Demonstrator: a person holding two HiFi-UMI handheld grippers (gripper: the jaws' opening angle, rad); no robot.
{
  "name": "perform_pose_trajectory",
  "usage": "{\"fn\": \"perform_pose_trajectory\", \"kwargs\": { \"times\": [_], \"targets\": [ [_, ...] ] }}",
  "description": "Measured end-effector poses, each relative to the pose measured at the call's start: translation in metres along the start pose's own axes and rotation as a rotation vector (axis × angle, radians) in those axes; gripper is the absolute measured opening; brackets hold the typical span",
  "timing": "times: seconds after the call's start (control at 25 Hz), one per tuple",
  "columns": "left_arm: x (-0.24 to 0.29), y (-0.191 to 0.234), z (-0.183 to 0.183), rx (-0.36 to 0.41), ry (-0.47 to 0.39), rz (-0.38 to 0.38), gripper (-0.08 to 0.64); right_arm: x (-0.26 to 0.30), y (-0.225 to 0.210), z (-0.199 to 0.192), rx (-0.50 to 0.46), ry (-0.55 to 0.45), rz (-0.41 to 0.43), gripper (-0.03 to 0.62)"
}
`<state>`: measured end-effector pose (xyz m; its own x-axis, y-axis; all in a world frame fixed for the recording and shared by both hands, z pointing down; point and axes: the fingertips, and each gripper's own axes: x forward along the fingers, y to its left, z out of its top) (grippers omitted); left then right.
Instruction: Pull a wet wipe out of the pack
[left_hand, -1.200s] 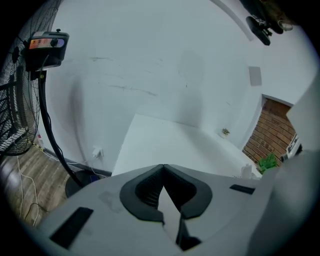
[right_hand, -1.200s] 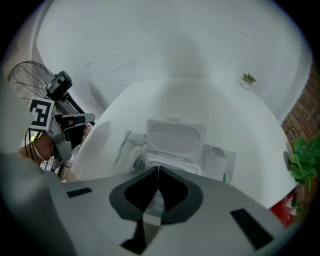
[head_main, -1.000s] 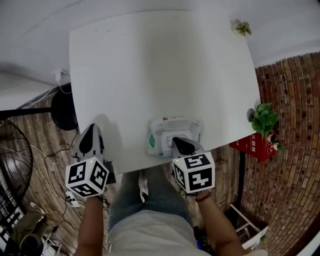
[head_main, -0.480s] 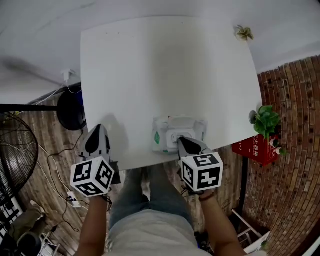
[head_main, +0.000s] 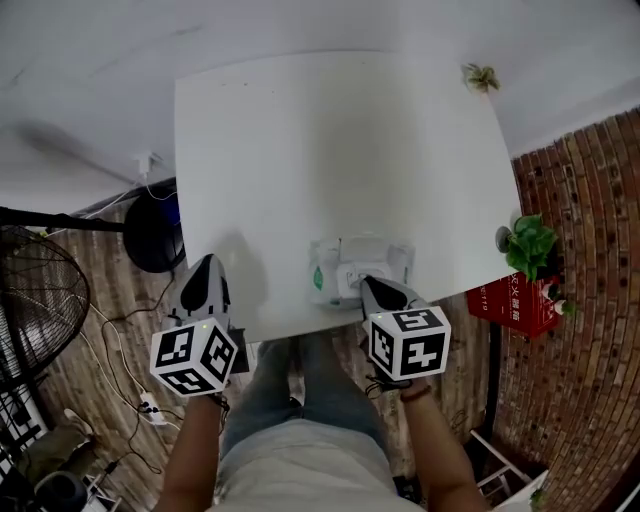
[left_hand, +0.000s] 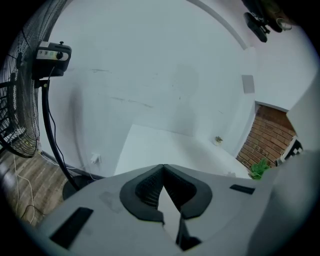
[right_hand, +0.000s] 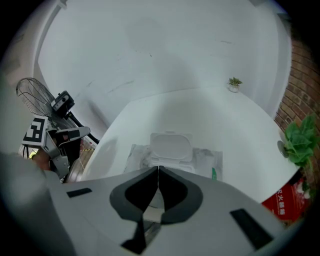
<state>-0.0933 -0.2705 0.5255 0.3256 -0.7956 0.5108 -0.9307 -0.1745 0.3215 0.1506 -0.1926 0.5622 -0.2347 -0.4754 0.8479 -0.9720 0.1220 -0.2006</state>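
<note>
Wet-wipe pack (head_main: 358, 270), soft white pouch with a rigid white flip lid and a small green mark at one end.

Head view. The pack lies flat on the white rectangular surface (head_main: 330, 150), close to its near edge and right of centre. Its long axis runs left to right, along that edge. The right gripper (head_main: 373, 286), grey with a black-and-white marker cube, has its tips over the pack's near side and points toward the lid. The left gripper (head_main: 205, 278), of the same make, hangs off the surface's near left corner, well apart from the pack. A black pedestal fan (head_main: 40, 300) stands on the wooden floor at left.

Left gripper view. The fingers (left_hand: 147, 187) are closed tip to tip with nothing between them. The bare surface lies ahead, and the pack is not in sight.

Right gripper view. The fingers (right_hand: 175, 192) are closed, their tips meeting, with nothing visibly pinched. The pack sits just beyond and below the tips, broadside on, with the lid (right_hand: 171, 145) dead ahead on the line of the fingers. Whether the lid is latched or lifted cannot be told.

Assessment. No wipe is drawn yet. The right gripper is much the nearer, so the coming move probably falls to it: open, then descend onto the lid area straight ahead.
</note>
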Motion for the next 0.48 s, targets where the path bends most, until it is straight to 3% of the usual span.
{"fn": "perform_pose_trajectory", "kwargs": {
  "times": [0.48],
  "targets": [
    [-0.011, -0.003, 0.01, 0.004, -0.029, -0.004, 0.005, -0.011, -0.001, 0.009, 0.027, -0.043, 0.003, 0.006]
  ]
}}
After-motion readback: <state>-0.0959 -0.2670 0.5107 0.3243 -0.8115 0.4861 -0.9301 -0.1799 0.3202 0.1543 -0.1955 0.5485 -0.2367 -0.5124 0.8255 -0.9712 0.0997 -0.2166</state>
